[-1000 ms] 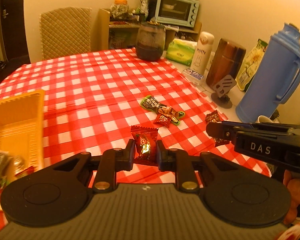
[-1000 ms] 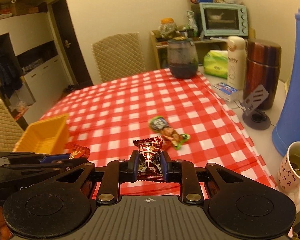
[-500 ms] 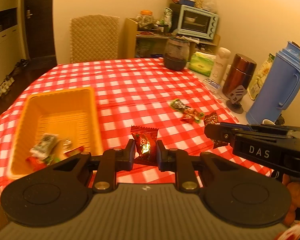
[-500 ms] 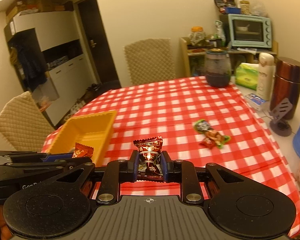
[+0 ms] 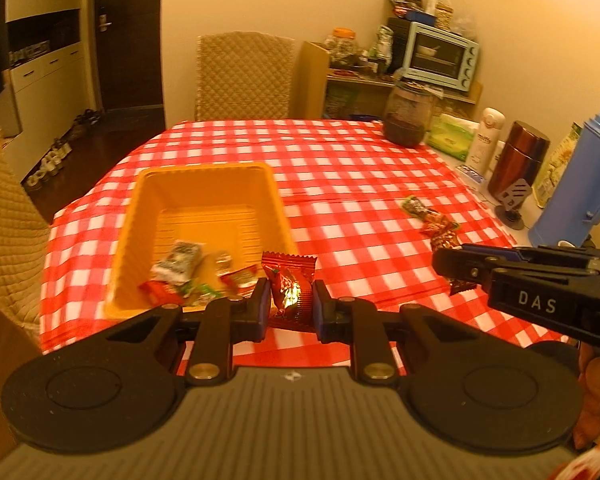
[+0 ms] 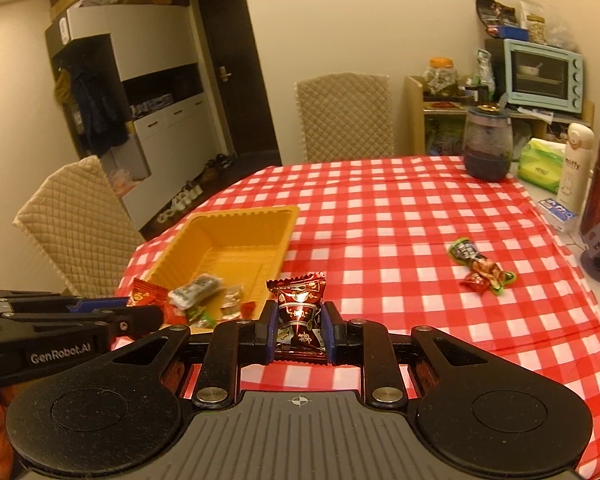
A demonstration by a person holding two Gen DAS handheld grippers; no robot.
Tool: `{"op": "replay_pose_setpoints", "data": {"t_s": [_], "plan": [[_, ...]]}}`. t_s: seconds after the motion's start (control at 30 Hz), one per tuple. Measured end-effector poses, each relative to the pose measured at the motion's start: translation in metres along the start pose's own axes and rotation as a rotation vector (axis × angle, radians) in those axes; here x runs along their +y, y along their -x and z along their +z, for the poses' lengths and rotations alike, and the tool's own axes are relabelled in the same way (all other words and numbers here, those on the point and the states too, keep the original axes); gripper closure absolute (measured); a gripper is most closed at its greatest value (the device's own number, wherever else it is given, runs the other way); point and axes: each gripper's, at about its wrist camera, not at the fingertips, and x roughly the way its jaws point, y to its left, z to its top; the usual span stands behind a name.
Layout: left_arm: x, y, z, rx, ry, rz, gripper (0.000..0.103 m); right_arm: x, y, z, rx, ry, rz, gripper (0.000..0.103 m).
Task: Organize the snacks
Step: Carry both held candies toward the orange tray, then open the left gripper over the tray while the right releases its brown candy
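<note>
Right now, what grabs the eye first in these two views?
Each claw grips a wrapped candy: the left claw a red candy, the right claw a dark brown candy. Beyond them, a yellow tray with a few snacks sits on the red checked tablecloth, with loose snacks lying to the right.

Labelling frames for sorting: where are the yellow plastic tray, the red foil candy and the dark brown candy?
Yellow plastic tray (image 5: 204, 170), left wrist view, far rim.
Red foil candy (image 5: 290, 290), left wrist view, wrapper middle.
Dark brown candy (image 6: 299, 308), right wrist view, wrapper middle.

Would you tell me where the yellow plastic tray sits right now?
In both views the yellow plastic tray sits on the checked tablecloth's left side, just ahead of the left hand-held gripper.
</note>
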Motion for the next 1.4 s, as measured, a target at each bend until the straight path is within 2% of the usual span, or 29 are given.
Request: {"op": "replay_pose_setpoints", "data": {"t_s": [0.6, 1.03, 1.4], "plan": [[0.039, 0.02, 0.0, -0.025, 0.046, 0.043, 0.084, 0.041, -0.024, -0.005, 0.036, 0.072, 0.037, 0.08], [0.05, 0.009, 0.003, -0.009, 0.055, 0.045, 0.084, 0.05, -0.039, -0.003, 0.053, 0.079, 0.055, 0.08], [0.064, -0.015, 0.01, 0.018, 0.058, 0.045, 0.084, 0.051, -0.072, 0.006, 0.078, 0.077, 0.064, 0.08]]}}
